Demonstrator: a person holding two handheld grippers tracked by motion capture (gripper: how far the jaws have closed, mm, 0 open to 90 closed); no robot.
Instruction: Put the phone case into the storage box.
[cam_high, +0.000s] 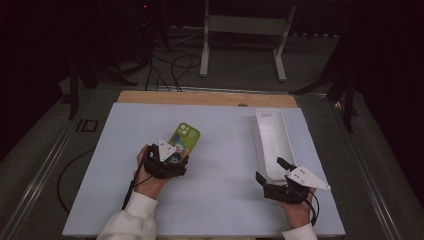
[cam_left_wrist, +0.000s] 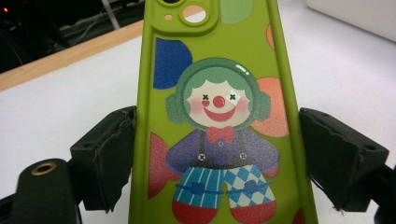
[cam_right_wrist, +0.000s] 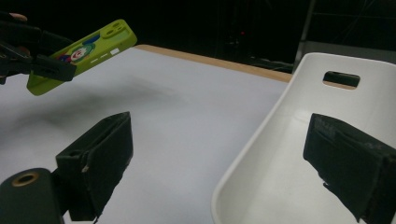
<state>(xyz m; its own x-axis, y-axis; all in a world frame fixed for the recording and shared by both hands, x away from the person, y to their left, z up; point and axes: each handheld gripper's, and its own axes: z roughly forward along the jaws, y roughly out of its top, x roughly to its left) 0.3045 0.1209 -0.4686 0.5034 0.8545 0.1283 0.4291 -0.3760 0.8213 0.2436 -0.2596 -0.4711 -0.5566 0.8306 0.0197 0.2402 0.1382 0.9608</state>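
The left tool (cam_high: 172, 156) is clamped on a green phone case (cam_high: 182, 142), its two pads pressing the case's long edges. In the left tool view the case (cam_left_wrist: 219, 116) runs up between the pads, back side facing the camera, with a clown picture on it and the camera cut-out at the top; its lower end is cut off by the picture's edge. In the right tool view the case (cam_right_wrist: 88, 49) hangs tilted above the white surface (cam_right_wrist: 177, 121), clear of it, far off to the left of the right tool (cam_right_wrist: 219, 154).

The right tool (cam_high: 272, 175) stands with its pads wide apart and nothing between them but the rim of a white tray (cam_high: 272, 137). One pad sits over the bare surface (cam_high: 220, 175), the other over the tray's inside (cam_right_wrist: 299, 154); whether either pad touches the tray cannot be told. The tray is long and narrow, with a handle slot at its far end, and lies straight ahead of the right tool, well apart from the left tool.

Nothing lies between the two tools except open surface. Beyond the surface's wooden far edge, the high view shows a white metal stand (cam_high: 245, 30) and loose cables (cam_high: 172, 67) on the floor; the rest there is too dark to make out. A white sleeve (cam_high: 130, 220) covers the left forearm.
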